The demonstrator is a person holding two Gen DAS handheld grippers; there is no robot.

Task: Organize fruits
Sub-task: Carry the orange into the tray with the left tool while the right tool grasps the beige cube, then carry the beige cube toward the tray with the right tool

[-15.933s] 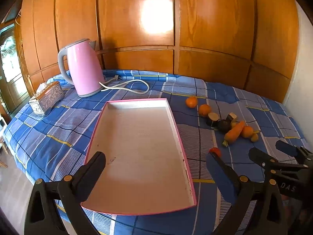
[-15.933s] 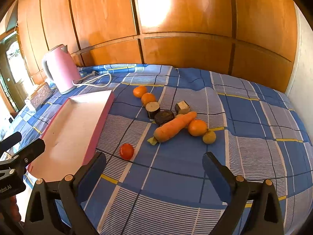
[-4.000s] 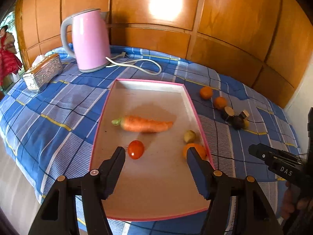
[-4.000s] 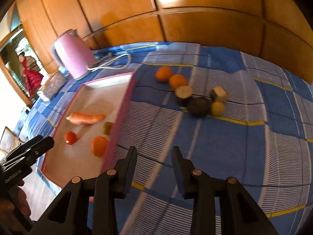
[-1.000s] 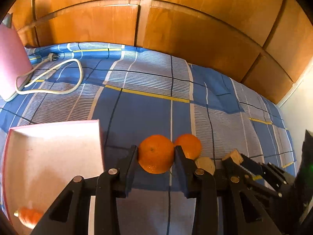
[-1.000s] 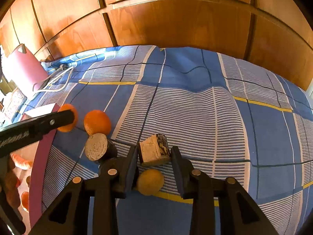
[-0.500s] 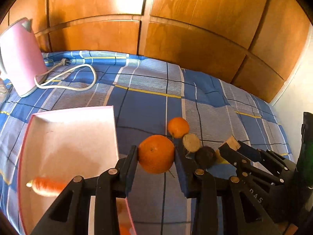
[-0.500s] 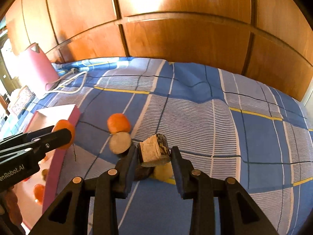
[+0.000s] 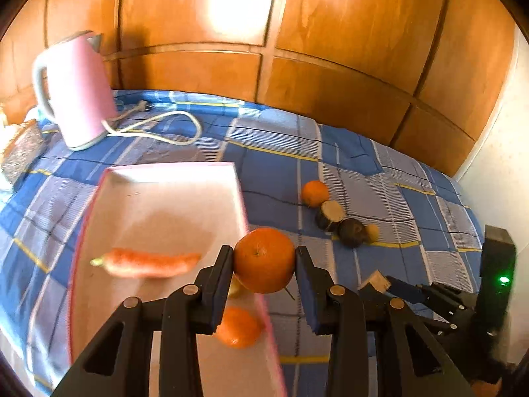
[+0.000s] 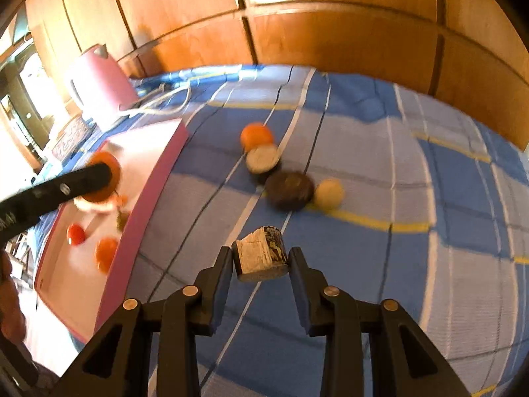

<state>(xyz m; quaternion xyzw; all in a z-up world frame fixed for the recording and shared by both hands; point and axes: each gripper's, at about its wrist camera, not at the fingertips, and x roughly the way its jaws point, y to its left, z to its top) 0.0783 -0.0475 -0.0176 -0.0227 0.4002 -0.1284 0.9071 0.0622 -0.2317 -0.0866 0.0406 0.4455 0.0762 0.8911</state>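
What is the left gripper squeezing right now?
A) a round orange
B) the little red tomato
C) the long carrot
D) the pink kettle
A: the left gripper has its two fingers pressed on either side of a round orange, held up near the edge of the pink tray, while the carrot lies in the tray and the pink kettle stands at the back.
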